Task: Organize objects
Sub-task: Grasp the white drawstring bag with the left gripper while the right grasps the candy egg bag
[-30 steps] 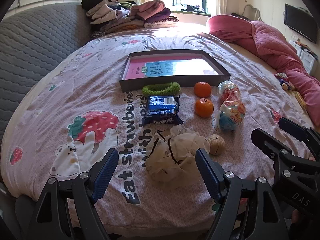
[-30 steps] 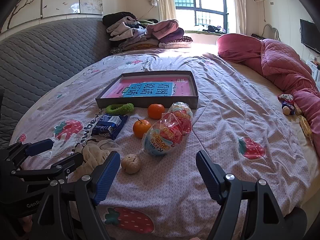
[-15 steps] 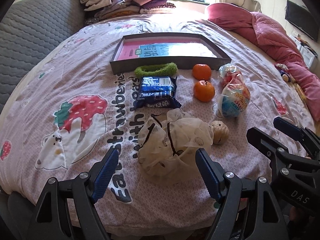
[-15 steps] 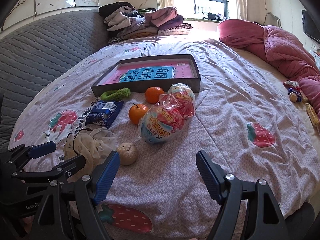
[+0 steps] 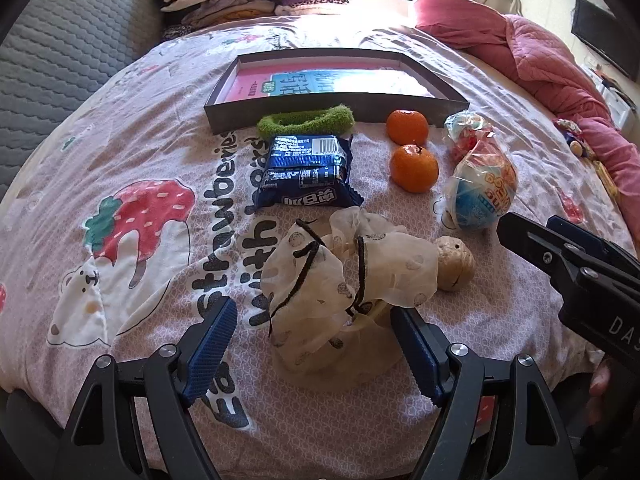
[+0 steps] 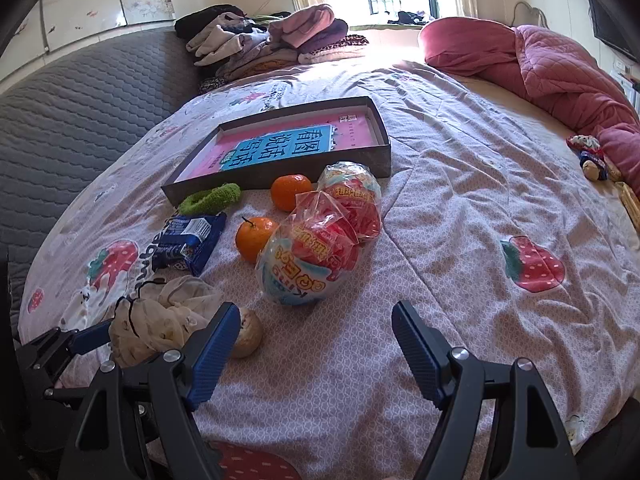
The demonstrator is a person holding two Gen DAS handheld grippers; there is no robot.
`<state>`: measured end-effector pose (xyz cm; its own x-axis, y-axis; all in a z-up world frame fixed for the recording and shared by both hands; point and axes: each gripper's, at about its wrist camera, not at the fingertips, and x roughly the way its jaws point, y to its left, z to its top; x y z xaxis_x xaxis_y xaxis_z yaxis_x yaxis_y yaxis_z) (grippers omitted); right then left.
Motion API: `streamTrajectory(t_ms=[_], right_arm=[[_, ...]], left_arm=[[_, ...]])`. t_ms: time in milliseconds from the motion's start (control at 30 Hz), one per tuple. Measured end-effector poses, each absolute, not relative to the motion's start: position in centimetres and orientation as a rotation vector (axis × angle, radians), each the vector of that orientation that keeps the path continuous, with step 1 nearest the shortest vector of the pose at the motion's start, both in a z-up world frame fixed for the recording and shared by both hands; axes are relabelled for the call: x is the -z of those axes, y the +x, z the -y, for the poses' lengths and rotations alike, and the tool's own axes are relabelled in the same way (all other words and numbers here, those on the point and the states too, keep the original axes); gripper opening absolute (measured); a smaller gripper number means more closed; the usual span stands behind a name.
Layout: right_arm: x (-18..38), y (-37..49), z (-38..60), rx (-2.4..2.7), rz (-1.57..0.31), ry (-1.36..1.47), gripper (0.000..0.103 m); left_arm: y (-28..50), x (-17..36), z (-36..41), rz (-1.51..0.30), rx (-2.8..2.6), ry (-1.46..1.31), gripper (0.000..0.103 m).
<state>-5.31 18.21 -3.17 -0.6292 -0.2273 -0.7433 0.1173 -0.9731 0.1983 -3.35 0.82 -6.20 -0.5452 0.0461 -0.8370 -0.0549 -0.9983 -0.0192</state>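
Both claws hang low over the near edge of the bed, each with its blue pads spread wide and nothing between them. Straight ahead of the left gripper (image 5: 314,354), the cream scrunchie (image 5: 344,280) lies crumpled, its near folds just reaching in between the fingertips without touching either pad. Just right of it sits a small round walnut-coloured ball (image 5: 456,262). Beyond the scrunchie lies the blue snack packet (image 5: 308,170), then the green hair band (image 5: 306,122) pressed against the front wall of the dark tray (image 5: 228,114), with a pink and blue book inside it. Right of the packet are two oranges (image 5: 414,168), and further right two wrapped toy eggs (image 5: 482,190), the near one large.

The right gripper (image 6: 312,354) hovers over bare strawberry bedsheet (image 6: 460,208); the ball sits just beyond its left fingertip, the big egg ahead and slightly left. Open sheet stretches away ahead and to its right, as far as the pink quilt (image 6: 560,68). To the left claw's left, bare sheet too, up to the grey headboard (image 5: 60,48).

Against a second ago, the left claw has pushed forward and dipped: the scrunchie now looms larger and nearer its fingertips. The right one has crept forward as well, closing on the ball and egg. Nothing on the bed has shifted.
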Motion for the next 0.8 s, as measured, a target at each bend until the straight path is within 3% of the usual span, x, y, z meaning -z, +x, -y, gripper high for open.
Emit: streamTrajectory(t_ms=[800], right_arm=[[6.0, -10.6, -19.8, 2.544, 0.671, 1.294, 0.077]], left_arm=[[-7.1, 7.9, 0.4, 0.230, -2.595, -1.414, 0.080]])
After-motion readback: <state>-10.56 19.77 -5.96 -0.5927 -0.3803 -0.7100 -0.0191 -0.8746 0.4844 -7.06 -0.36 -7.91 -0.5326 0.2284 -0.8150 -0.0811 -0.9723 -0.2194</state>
